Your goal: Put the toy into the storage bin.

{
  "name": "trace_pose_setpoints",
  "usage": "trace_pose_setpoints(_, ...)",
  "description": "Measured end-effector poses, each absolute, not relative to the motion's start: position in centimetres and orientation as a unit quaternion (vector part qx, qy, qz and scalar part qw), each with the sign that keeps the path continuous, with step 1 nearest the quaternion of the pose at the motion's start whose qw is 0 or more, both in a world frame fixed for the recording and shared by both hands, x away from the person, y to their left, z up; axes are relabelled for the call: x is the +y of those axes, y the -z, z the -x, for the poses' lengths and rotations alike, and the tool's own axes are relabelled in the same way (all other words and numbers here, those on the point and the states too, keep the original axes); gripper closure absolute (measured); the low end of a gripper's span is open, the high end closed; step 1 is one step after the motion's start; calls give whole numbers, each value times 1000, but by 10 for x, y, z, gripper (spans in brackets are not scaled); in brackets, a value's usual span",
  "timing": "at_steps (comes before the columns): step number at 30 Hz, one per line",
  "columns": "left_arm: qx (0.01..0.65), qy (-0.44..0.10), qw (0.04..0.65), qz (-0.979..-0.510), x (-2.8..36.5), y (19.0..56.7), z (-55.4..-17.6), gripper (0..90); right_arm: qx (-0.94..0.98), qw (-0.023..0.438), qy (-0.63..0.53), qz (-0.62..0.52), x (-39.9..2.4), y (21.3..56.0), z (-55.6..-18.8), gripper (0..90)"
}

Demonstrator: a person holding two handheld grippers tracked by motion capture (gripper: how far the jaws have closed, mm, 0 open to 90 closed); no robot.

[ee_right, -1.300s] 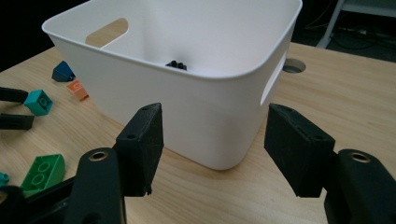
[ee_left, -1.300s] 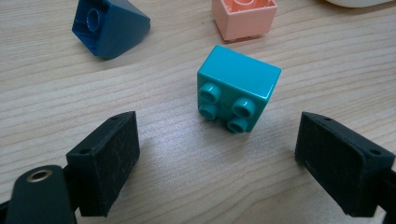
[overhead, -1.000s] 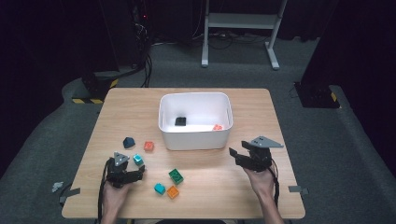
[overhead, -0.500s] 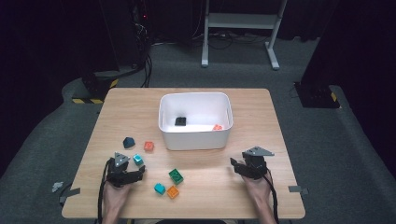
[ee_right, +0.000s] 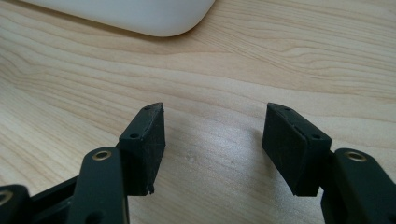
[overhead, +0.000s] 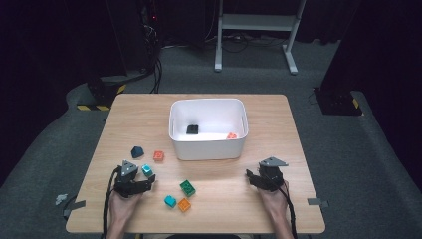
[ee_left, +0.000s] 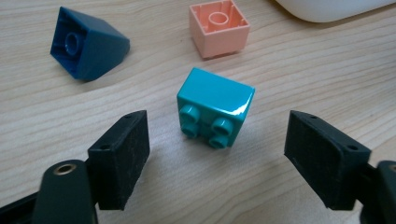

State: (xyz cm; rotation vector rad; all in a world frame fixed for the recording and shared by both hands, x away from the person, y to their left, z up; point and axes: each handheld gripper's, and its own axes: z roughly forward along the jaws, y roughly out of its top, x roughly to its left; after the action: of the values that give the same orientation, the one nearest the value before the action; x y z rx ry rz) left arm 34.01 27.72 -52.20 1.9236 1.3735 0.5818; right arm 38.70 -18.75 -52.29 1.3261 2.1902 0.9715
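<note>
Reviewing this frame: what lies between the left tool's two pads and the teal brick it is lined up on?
Bare wooden tabletop only. In the left gripper view the teal brick sits just beyond the left tool, whose pads have been closing but are clear of it.

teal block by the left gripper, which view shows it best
The left gripper view: the teal block lies on its side, studs facing the camera, between open jaws that have just been closing without touching it. The high view shows it as a small speck at the left gripper.
</note>
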Motion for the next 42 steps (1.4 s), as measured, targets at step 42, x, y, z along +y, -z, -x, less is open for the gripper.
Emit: trace_pose_setpoints(42,511,-219,351,-754,275,510,-352,553,788,209,-338,-470,-185,523,-388,369)
